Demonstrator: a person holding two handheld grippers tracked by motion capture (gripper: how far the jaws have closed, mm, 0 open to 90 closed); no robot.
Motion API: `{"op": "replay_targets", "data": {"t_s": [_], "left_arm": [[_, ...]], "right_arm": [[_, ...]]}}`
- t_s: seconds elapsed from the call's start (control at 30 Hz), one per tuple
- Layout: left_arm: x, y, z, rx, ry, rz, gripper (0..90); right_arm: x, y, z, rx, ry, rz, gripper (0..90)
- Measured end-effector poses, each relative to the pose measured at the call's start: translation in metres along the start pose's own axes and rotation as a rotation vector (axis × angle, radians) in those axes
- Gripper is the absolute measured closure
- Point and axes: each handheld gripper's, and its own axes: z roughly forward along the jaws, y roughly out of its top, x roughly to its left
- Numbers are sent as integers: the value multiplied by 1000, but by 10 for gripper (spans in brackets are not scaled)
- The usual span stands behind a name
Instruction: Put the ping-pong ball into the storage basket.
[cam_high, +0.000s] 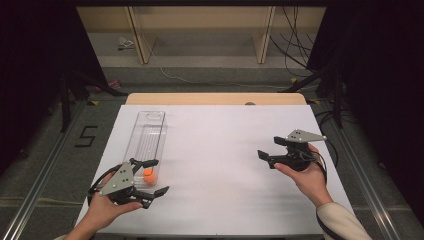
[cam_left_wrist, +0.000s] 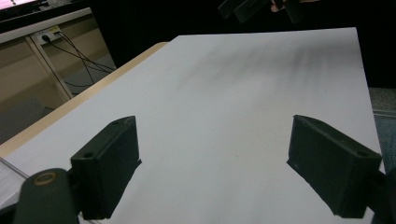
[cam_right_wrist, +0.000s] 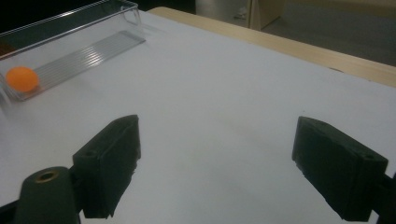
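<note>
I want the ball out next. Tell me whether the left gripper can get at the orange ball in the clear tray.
Probably yes. The left gripper is open right beside the orange ball, which lies at the near end of the open-topped clear tray; only the tray's low wall stands between.

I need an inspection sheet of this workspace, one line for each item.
Surface: white table, bare in the middle, wooden edge at the far side.
Job's things: orange ball inside the near end of the clear tray.
Clutter: nothing seen on the table.
Tools: left tool open, beside the ball; right tool open, empty, above the table.
Cables: black cables on the floor behind.
Surroundings: wooden shelf, dark curtains, a floor mark "5".
</note>
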Motion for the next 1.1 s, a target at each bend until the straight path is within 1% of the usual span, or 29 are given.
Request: {"op": "replay_targets", "data": {"t_s": [0.17,0.47,0.67,0.83,1.1], "left_arm": [[0,0,0,0,2,0,161],[1,0,-1,1,3,3,161],[0,0,-1,1,2,2,161],[0,0,-1,0,2,2,161],[1,0,0,2,0,2,161]], "right_arm": [[-2,-5,-8,-5,-12,7,163],[3,-12,-17,-5,-11,8,163],[7,-17,-18,7,-3,5,163],[11,-18,-20,2,-1,6,162],[10,-19,-20,-3,1,2,162]]}}
